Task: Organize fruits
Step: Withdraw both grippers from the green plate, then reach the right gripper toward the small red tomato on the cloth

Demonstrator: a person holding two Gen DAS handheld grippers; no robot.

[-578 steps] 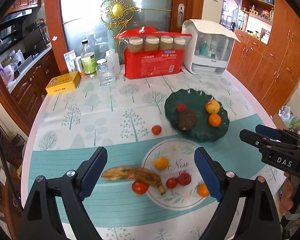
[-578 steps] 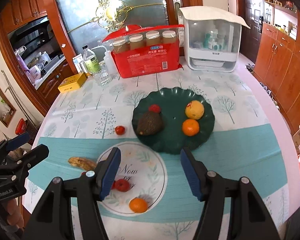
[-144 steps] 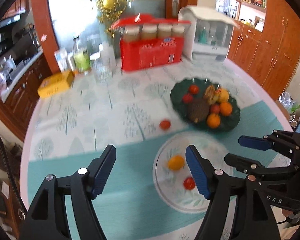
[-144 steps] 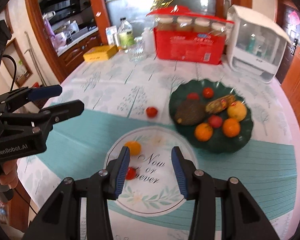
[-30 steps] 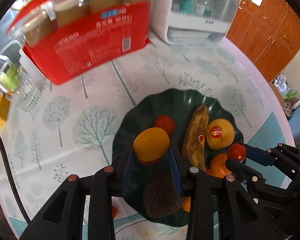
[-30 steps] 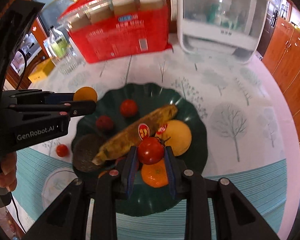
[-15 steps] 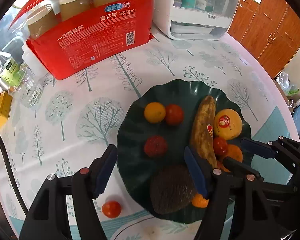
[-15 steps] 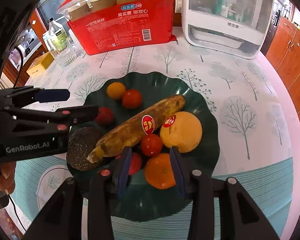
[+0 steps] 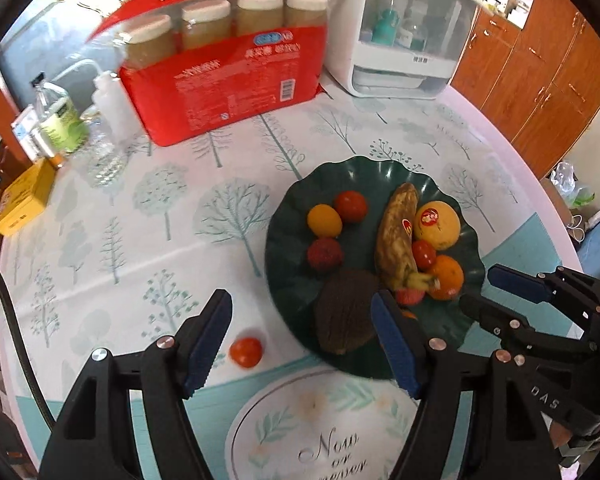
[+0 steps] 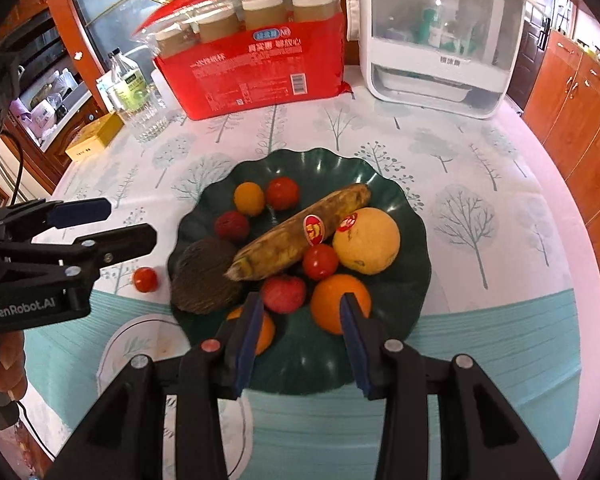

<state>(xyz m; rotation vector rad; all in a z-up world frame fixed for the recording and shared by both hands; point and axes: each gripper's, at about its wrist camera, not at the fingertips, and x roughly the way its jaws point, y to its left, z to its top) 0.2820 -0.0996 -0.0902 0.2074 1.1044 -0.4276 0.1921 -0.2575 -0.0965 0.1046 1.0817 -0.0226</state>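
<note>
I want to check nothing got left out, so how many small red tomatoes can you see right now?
3. One tomato at the green plate's far side beside the small yellow fruit, one mid-plate against the banana, one off the plate on the tablecloth. More may be hidden under the pile.

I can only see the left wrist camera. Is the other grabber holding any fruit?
Observer: No. The right wrist view shows the right gripper with its jaws open and nothing between them, over the near side of the green plate.
Operator: Is any fruit hiding at the plate's front edge?
Observer: Yes, a small orange lies there beside the brown fruit.
Operator: What's the blurry thing by the bottle?
Observer: A clear drinking glass, standing upright.
</note>
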